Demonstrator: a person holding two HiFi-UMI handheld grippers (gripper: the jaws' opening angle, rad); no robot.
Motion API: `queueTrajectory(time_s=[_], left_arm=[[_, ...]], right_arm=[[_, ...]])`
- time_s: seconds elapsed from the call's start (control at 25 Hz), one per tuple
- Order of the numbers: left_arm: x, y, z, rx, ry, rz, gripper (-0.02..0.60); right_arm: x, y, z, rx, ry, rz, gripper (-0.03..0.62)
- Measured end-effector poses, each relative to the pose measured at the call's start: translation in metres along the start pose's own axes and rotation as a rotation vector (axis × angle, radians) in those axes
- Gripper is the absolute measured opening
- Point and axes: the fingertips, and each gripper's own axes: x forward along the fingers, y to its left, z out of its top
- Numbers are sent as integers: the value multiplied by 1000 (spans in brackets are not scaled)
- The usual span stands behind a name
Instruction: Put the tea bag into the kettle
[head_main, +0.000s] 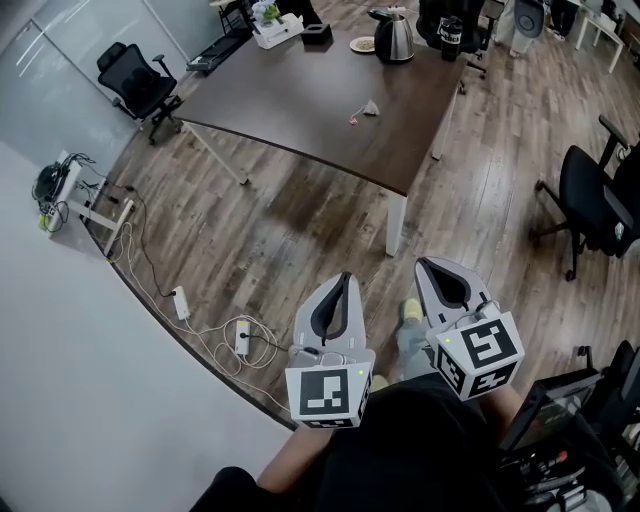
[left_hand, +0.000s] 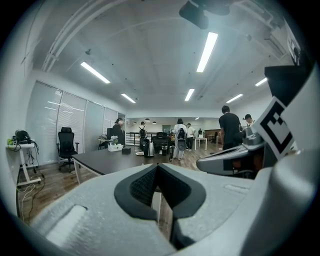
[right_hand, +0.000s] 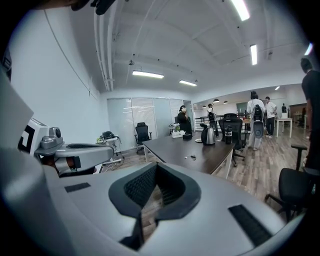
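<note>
A small tea bag with its string and tag lies on the dark brown table, towards the near right corner. The steel kettle stands at the table's far edge with its lid down. Both grippers are held low over the wood floor, well short of the table. My left gripper and my right gripper are shut, side by side, with nothing between the jaws. In the right gripper view, the tea bag and kettle sit far ahead. The left gripper view shows the kettle in the distance.
A plate, a black box, a white box and a black mug share the far end of the table. Office chairs stand on both sides. Cables and a power strip lie on the floor at left. Several people stand beyond.
</note>
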Motion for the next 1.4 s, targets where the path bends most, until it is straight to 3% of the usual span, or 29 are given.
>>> queueTrajectory(time_s=[0.72, 1.4], left_arm=[[172, -10, 42, 13, 27, 68, 5], [224, -4, 51, 2, 32, 129, 5]], right_arm=[[99, -148, 46, 19, 13, 59, 8], [141, -190, 62, -4, -1, 108, 8]])
